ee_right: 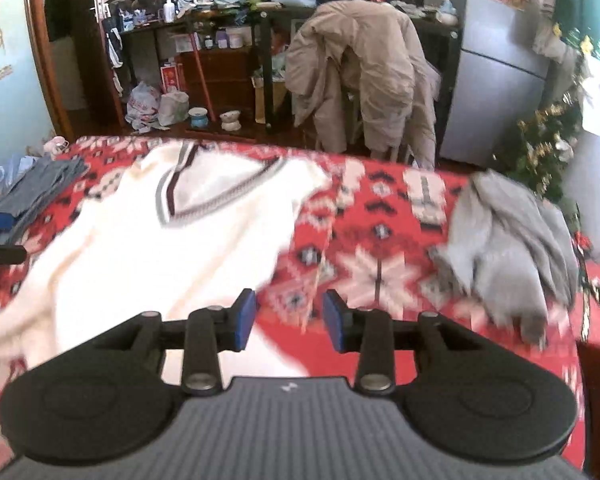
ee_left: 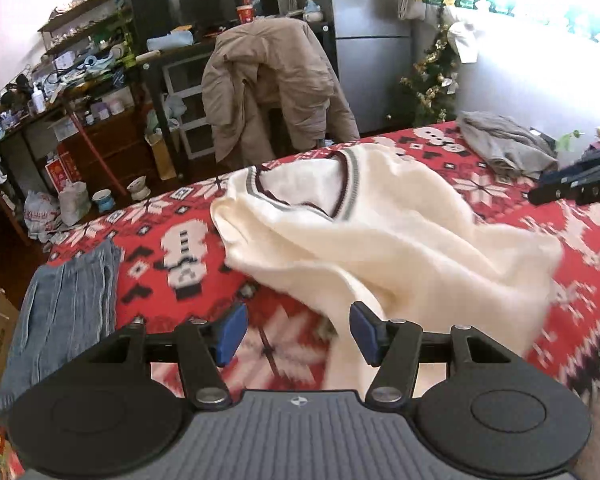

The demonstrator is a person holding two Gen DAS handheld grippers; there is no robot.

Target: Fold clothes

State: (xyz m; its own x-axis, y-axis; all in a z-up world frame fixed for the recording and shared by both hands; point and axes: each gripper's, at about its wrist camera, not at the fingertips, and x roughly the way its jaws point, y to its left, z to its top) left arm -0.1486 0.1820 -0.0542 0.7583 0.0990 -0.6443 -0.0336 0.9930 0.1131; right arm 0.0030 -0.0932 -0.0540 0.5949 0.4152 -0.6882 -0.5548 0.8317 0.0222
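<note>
A cream V-neck sweater [ee_left: 380, 236] with grey and maroon trim lies rumpled on the red patterned bedspread [ee_left: 180, 248]. In the right wrist view the sweater [ee_right: 148, 240] spreads across the left half. My left gripper [ee_left: 298, 330] hovers open over the near hem, nothing between its blue pads [ee_left: 232, 334]. My right gripper [ee_right: 289, 318] is open too, above the bedspread [ee_right: 380, 264] just right of the sweater's edge, with nothing between its pads. The right gripper's body shows as a dark shape [ee_left: 576, 188] at the right edge of the left wrist view.
Folded blue jeans [ee_left: 64, 308] lie at the bed's left edge. A crumpled grey garment [ee_right: 512, 248] lies on the right side. Past the bed stands a chair draped with a beige jacket [ee_left: 276, 80], cluttered shelves, a fridge [ee_left: 372, 40] and a small decorated tree [ee_left: 432, 80].
</note>
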